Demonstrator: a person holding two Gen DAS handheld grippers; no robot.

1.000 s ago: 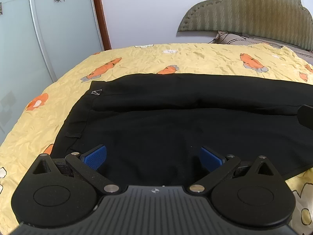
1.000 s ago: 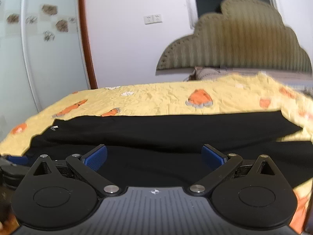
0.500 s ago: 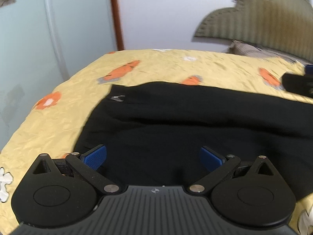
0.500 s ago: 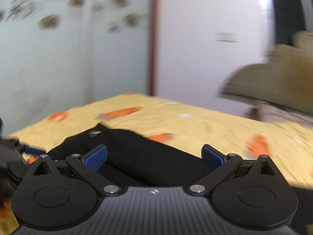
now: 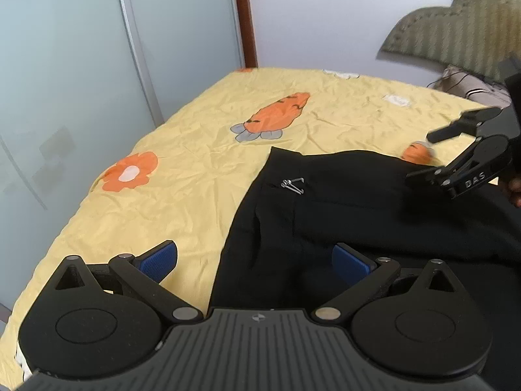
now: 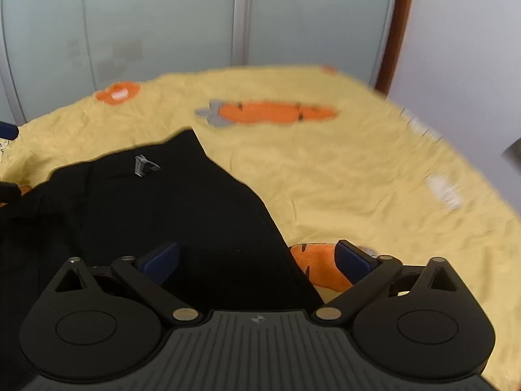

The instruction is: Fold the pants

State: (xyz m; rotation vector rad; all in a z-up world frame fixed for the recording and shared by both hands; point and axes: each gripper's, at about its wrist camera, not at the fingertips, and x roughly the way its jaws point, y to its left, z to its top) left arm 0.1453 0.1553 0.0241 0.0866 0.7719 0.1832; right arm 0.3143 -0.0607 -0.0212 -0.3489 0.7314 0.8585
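Both the left gripper (image 5: 255, 262) and right gripper (image 6: 257, 259) are hovering wide-jawed, holding nothing, over the black pants (image 5: 325, 221), the right's jaws just narrowing slightly.

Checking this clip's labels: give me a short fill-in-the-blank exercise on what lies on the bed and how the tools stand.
1. The pants lying on the bedsheet are ____ in colour.
2. The orange vegetable printed on the bedsheet is a ____.
3. The fingers of the left tool stand ____, with nothing pinched between them.
4. The small clasp on the waistband is made of ____.

Missing words: black; carrot; open; metal
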